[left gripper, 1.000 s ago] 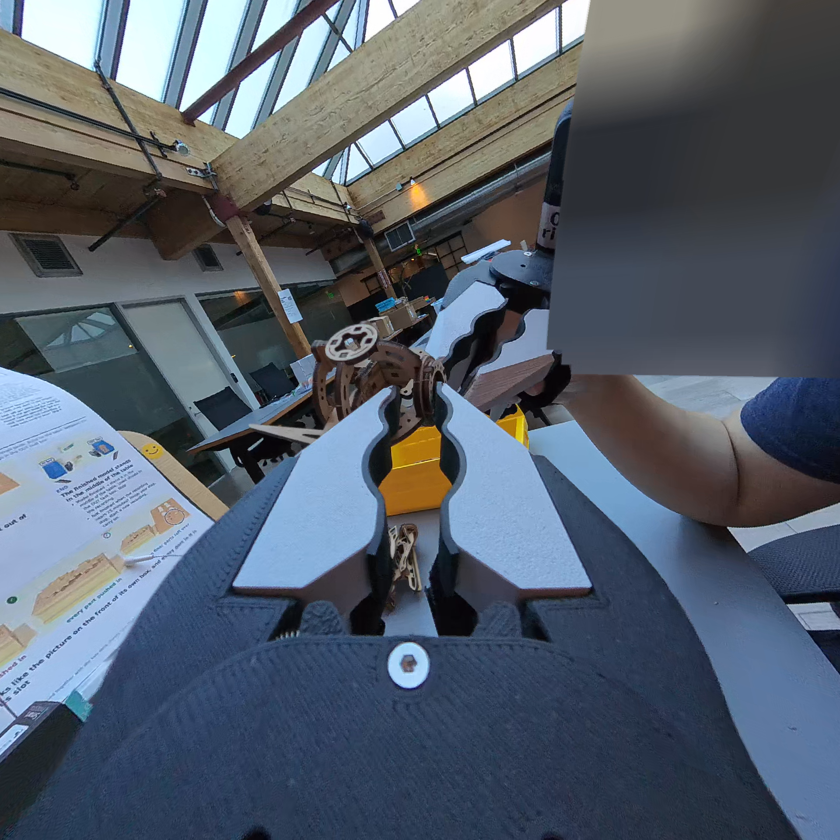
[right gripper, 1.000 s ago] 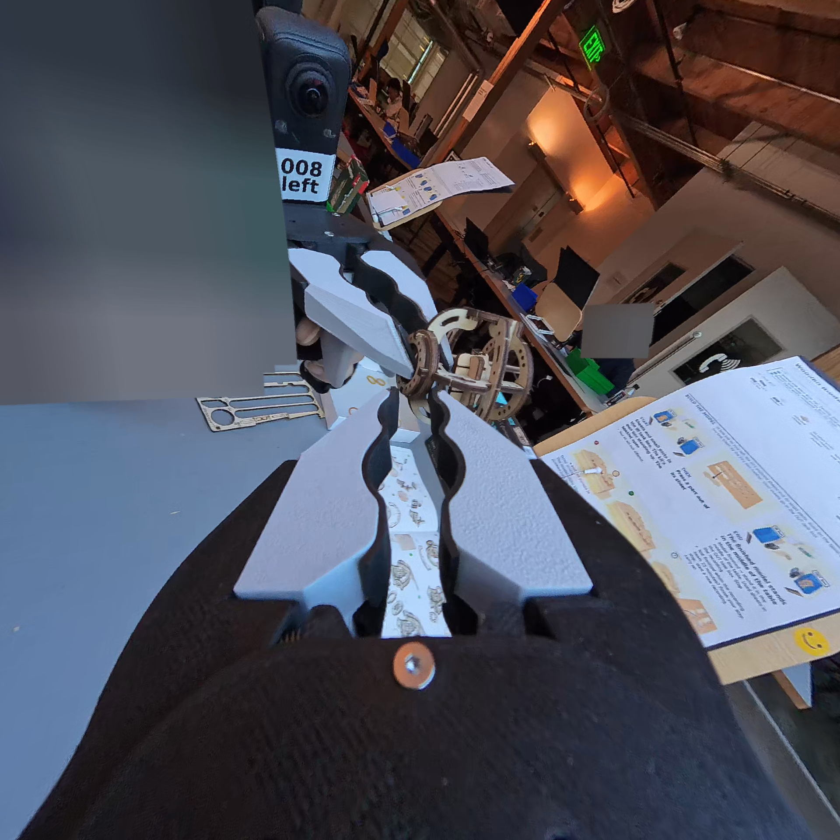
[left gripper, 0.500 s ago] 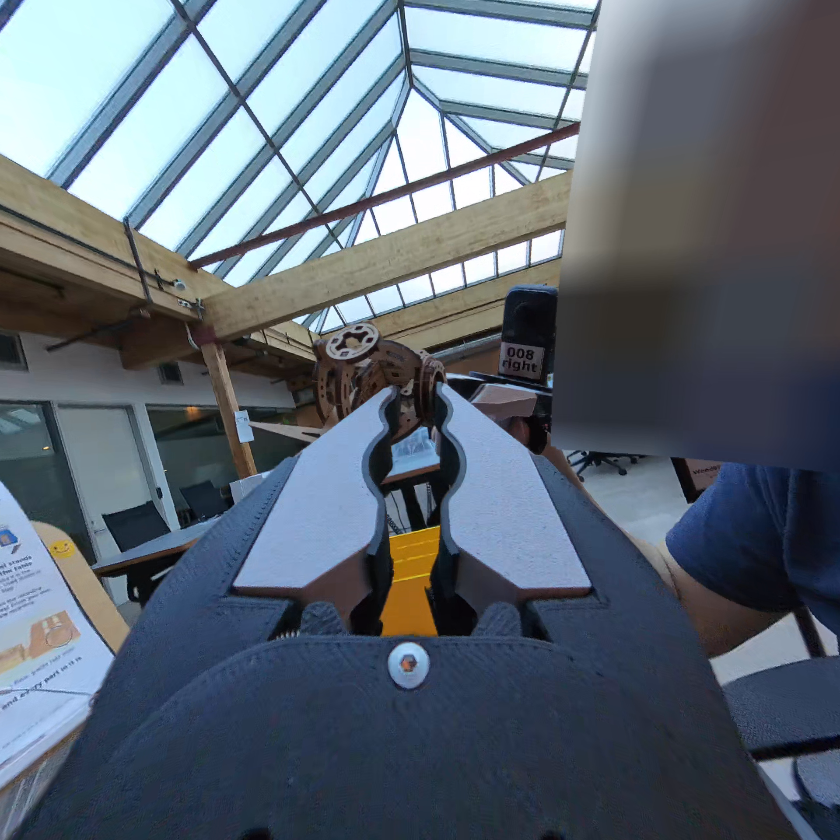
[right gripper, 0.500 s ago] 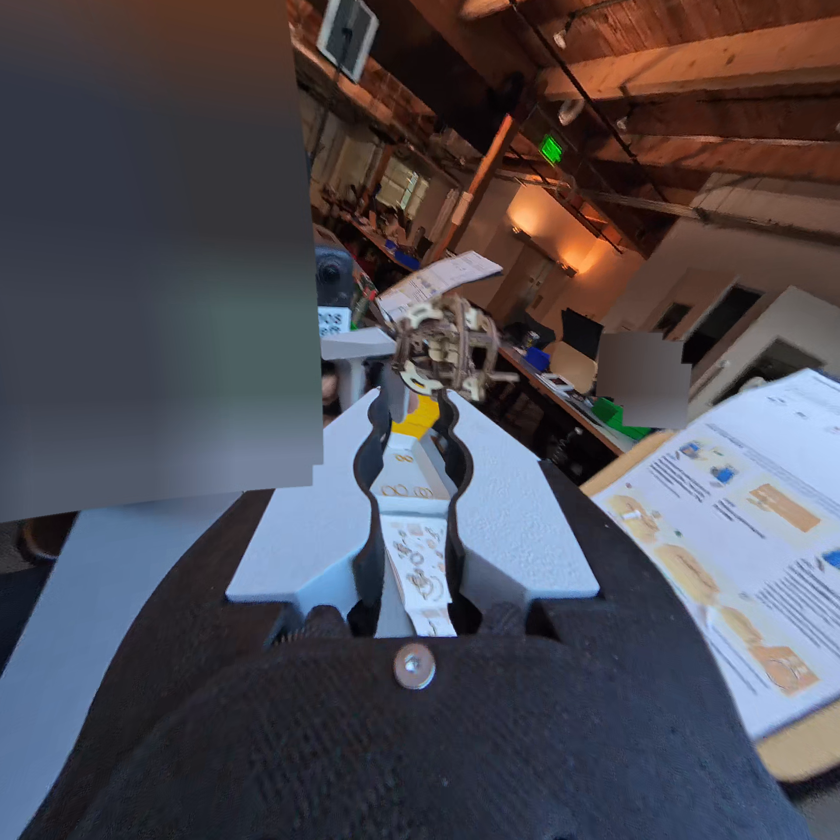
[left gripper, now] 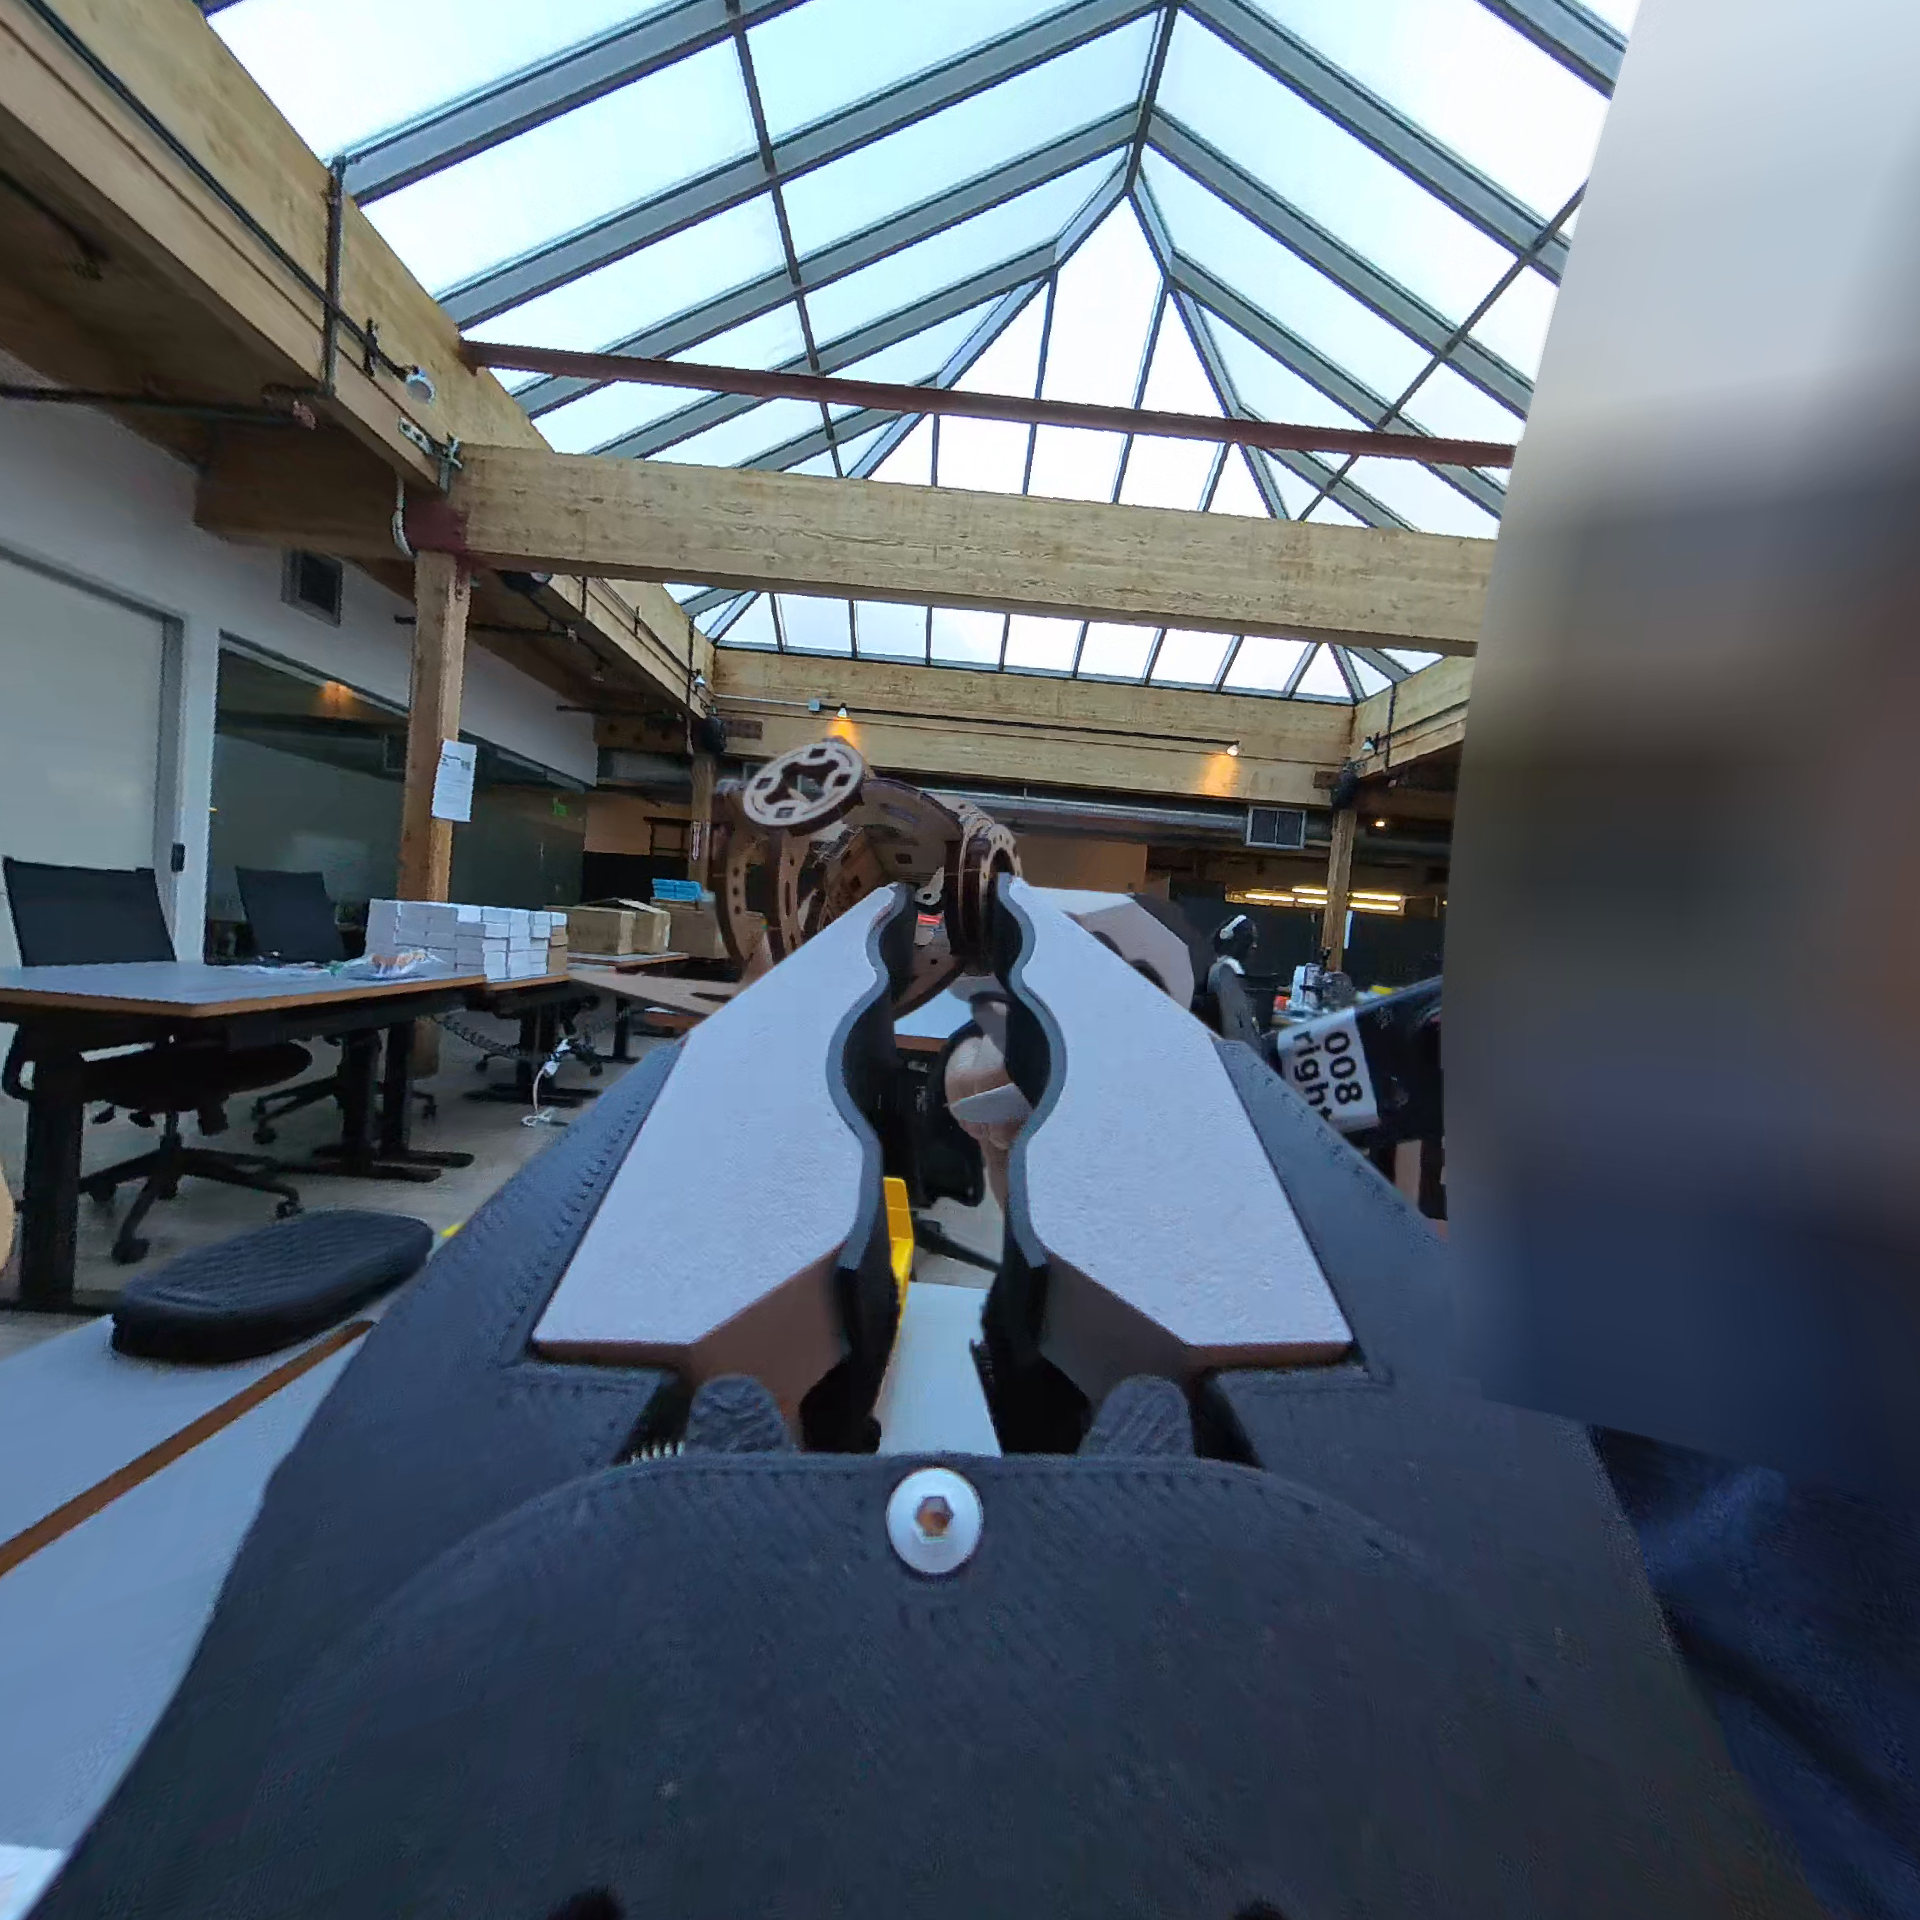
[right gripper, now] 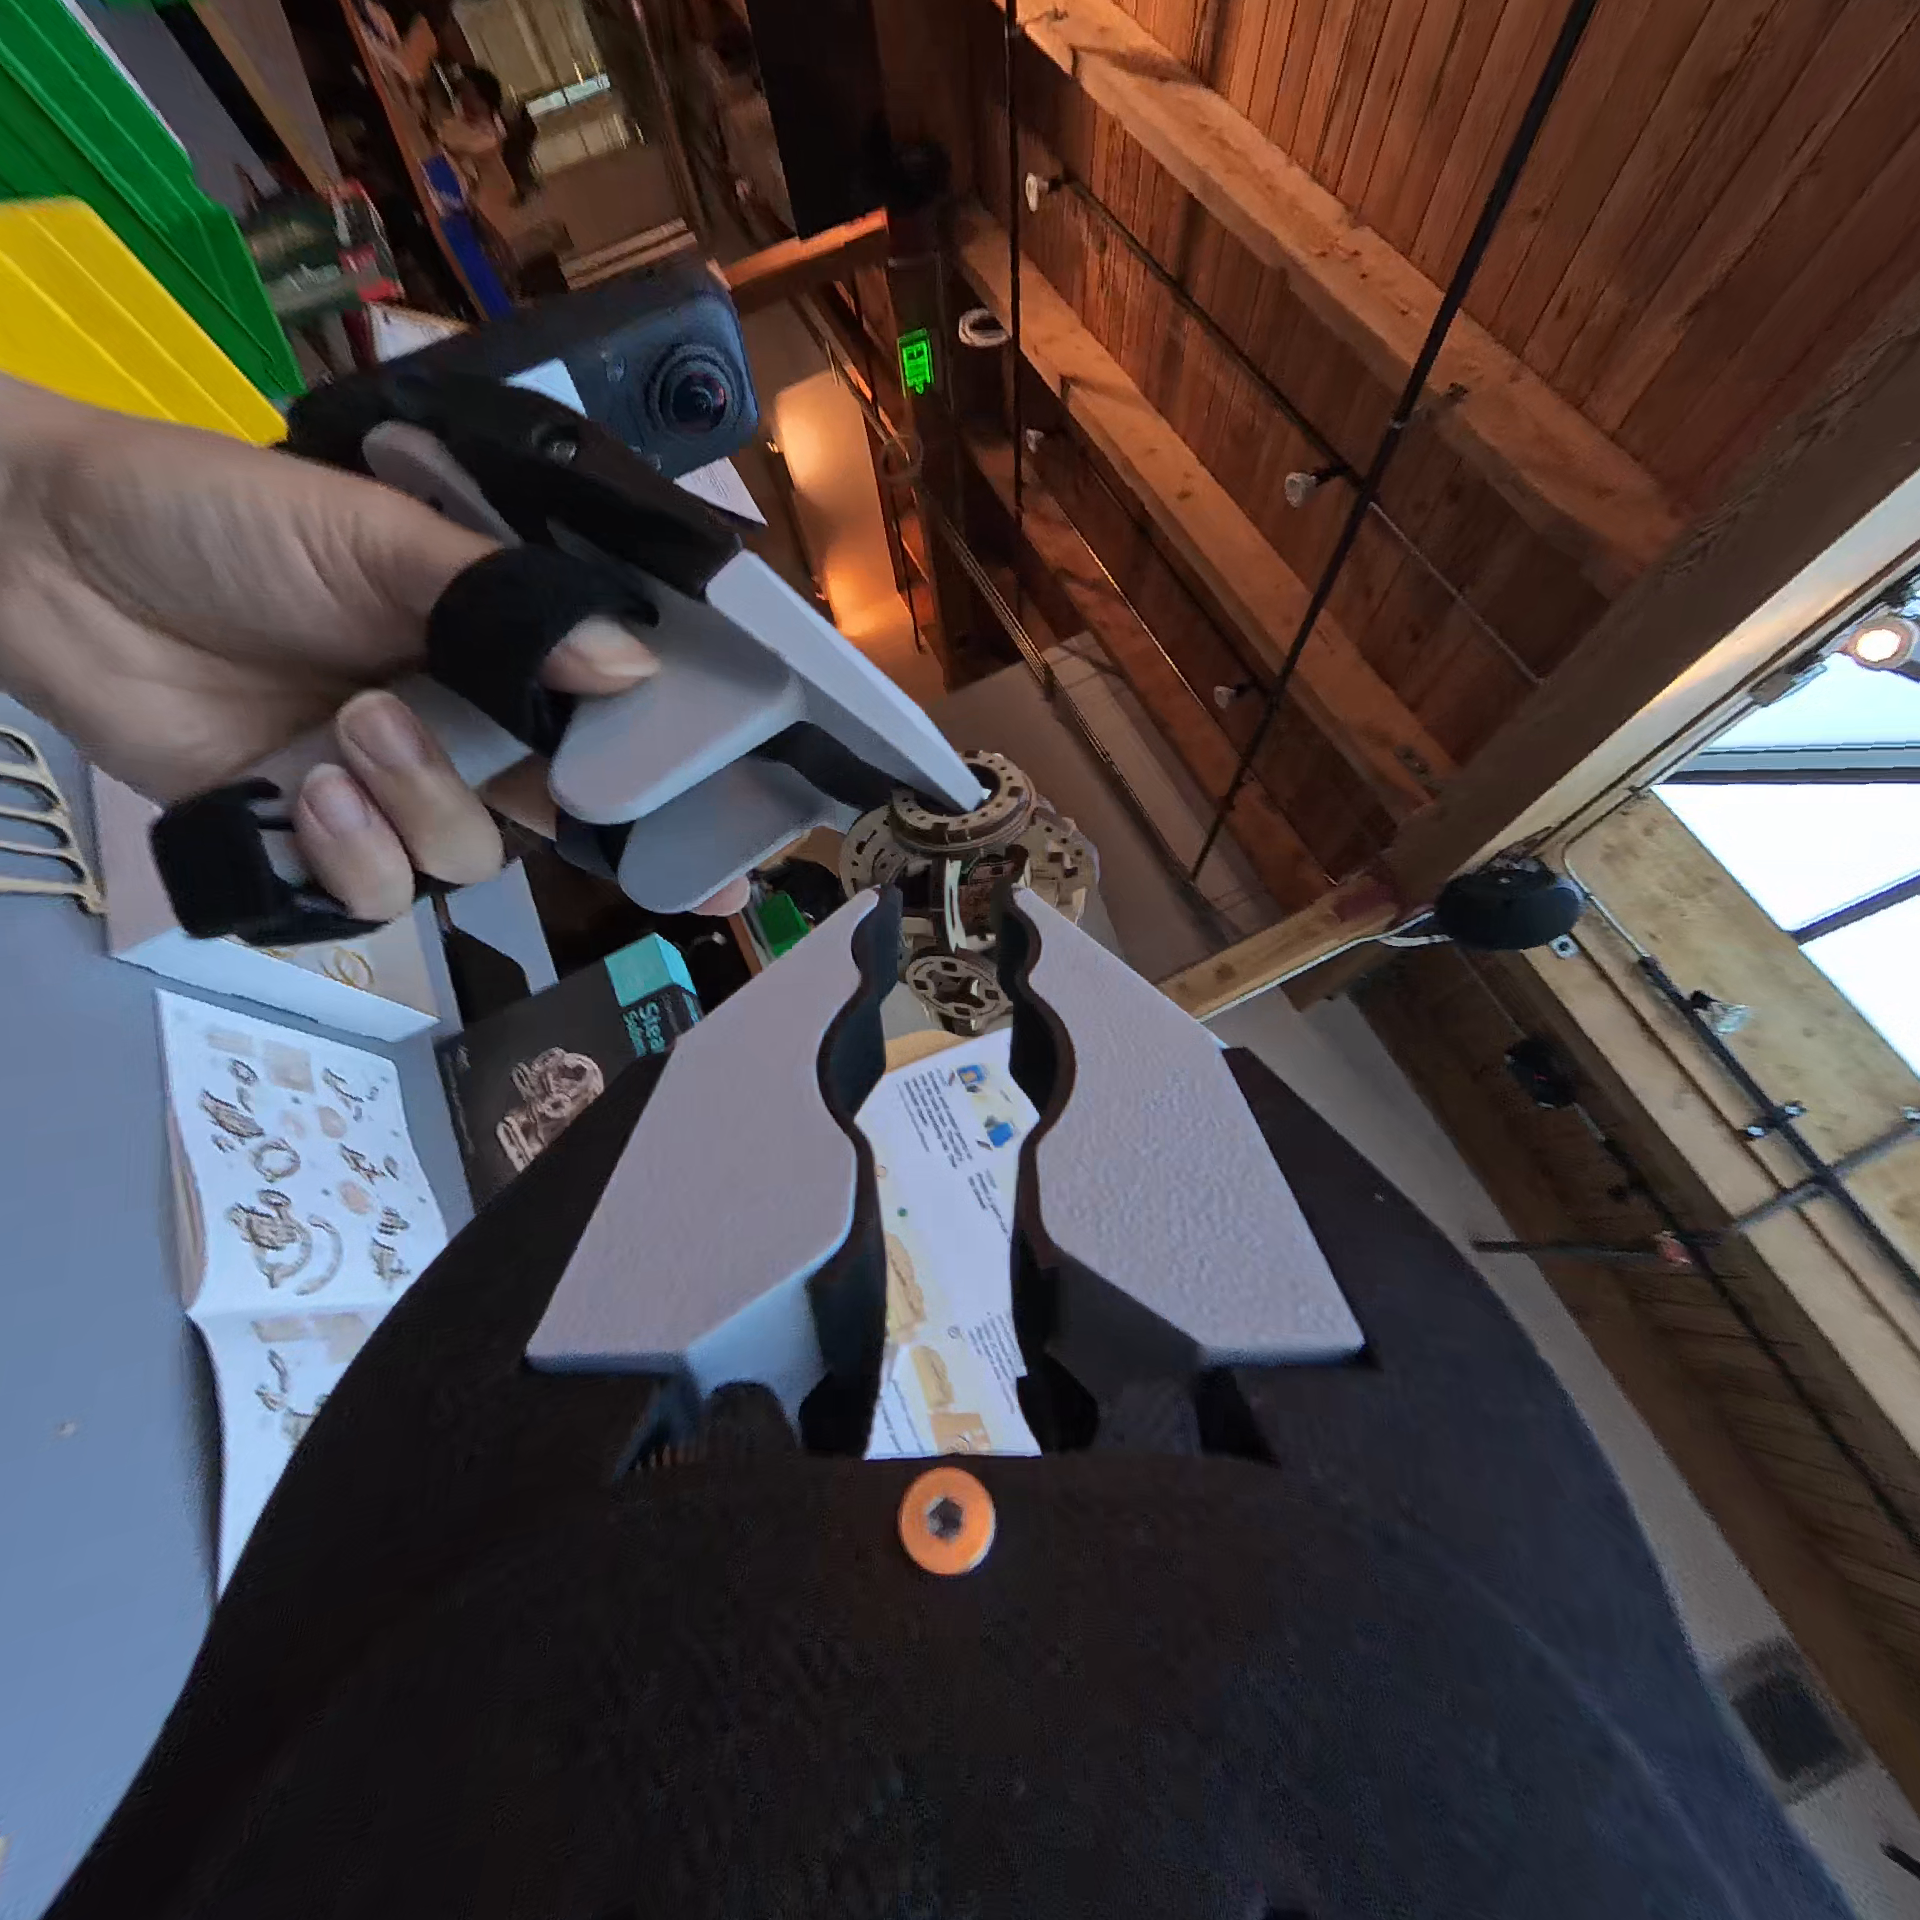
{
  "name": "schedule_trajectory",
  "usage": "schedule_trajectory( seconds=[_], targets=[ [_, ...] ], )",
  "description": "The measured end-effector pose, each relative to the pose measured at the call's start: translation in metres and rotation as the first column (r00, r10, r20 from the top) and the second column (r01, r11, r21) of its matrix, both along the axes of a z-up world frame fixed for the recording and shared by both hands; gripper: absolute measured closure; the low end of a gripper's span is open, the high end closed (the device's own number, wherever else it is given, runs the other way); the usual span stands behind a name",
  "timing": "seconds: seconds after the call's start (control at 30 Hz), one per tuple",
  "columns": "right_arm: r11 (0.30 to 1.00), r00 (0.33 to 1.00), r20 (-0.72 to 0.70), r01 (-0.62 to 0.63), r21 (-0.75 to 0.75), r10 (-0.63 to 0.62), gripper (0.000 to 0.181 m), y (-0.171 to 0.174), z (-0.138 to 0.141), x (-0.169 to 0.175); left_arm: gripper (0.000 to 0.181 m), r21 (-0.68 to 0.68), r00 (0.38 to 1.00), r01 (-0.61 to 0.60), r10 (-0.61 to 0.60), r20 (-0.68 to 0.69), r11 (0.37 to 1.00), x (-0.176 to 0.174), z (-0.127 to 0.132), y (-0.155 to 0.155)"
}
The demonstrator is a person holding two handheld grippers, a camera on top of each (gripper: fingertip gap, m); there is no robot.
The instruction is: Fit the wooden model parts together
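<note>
A round wooden model of laser-cut rings and gear discs (left gripper: 831, 831) is held up in the air between both grippers. My left gripper (left gripper: 951, 896) is shut on one ring of it. In the right wrist view the model (right gripper: 971, 862) sits at the tips of my right gripper (right gripper: 945, 906), which is shut on its lower part. The left gripper (right gripper: 961, 795) comes in there from the upper left, held by a hand (right gripper: 208, 644), its tips pinching the top ring. The right gripper's body (left gripper: 1340, 1070) shows low on the right behind the left fingers.
On the grey table (right gripper: 83, 1299) lie an open parts booklet (right gripper: 301, 1226), a black box (right gripper: 551, 1081), a frame of wooden parts (right gripper: 31, 810) and an instruction sheet (right gripper: 956, 1195). Yellow (right gripper: 104, 312) and green bins (right gripper: 125, 135) stand behind. A black pad (left gripper: 270, 1278) lies on the table. My two grippers' fingertips are within a few centimetres of each other.
Both grippers have lifted the model together and tilted upward. The table and instruction sheet dropped out of the left view; the right view has rolled, with the left gripper now much closer.
</note>
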State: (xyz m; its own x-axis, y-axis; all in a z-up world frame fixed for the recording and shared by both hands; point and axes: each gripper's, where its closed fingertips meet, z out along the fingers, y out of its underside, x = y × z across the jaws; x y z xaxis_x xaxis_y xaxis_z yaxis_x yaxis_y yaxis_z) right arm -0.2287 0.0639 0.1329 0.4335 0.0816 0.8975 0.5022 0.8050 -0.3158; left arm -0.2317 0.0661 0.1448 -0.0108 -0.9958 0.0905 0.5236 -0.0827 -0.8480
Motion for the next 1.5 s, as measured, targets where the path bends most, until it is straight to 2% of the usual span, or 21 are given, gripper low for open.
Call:
schedule_trajectory(
  seconds=[0.03, 0.17, 0.5, 0.77, 0.9, 1.07, 1.23, 1.37, 1.5],
  targets=[
    [1.0, 1.0, 0.007, 0.016, 0.008, -0.016, 0.168, 0.003, -0.002, -0.001, 0.169, -0.023, 1.0, 0.014, -0.014, 0.001, 1.0, 0.001, 0.0, 0.001],
    [0.999, 0.999, -0.014, 0.053, 0.004, -0.053, 0.18, 0.012, -0.003, 0.002, 0.169, -0.111, 0.998, 0.065, -0.066, -0.005, 0.992, 0.004, -0.004, 0.005],
    [0.996, 0.996, -0.027, 0.082, -0.045, -0.084, 0.181, 0.021, -0.005, 0.005, 0.162, -0.171, 0.998, 0.059, -0.058, 0.011, 0.984, 0.004, -0.006, 0.015],
    [0.993, 0.995, -0.023, 0.098, -0.062, -0.1, 0.181, 0.026, -0.008, 0.006, 0.168, -0.121, 0.999, -0.053, 0.051, -0.018, 0.991, 0.005, -0.01, 0.023],
    [0.994, 0.996, -0.028, 0.083, -0.068, -0.085, 0.181, 0.024, -0.007, 0.006, 0.165, -0.125, 0.999, -0.032, 0.031, -0.013, 0.992, 0.005, -0.009, 0.021],
    [0.994, 0.995, -0.021, 0.093, -0.064, -0.095, 0.181, 0.026, -0.007, 0.006, 0.165, -0.096, 0.997, -0.074, 0.073, -0.016, 0.993, 0.005, -0.01, 0.023],
    [0.993, 0.995, -0.013, 0.098, -0.068, -0.099, 0.181, 0.027, -0.009, 0.006, 0.158, -0.103, 0.999, -0.028, 0.026, -0.026, 0.994, 0.007, -0.011, 0.02],
    [0.992, 0.994, 0.0, 0.112, -0.052, -0.112, 0.181, 0.028, -0.01, 0.006, 0.161, -0.106, 0.999, -0.047, 0.044, -0.028, 0.993, 0.009, -0.013, 0.022],
    [0.994, 0.995, 0.005, 0.103, -0.044, -0.103, 0.181, 0.026, -0.009, 0.005, 0.162, -0.164, 0.999, 0.037, -0.037, 0.003, 0.986, 0.007, -0.011, 0.02]
  ],
)
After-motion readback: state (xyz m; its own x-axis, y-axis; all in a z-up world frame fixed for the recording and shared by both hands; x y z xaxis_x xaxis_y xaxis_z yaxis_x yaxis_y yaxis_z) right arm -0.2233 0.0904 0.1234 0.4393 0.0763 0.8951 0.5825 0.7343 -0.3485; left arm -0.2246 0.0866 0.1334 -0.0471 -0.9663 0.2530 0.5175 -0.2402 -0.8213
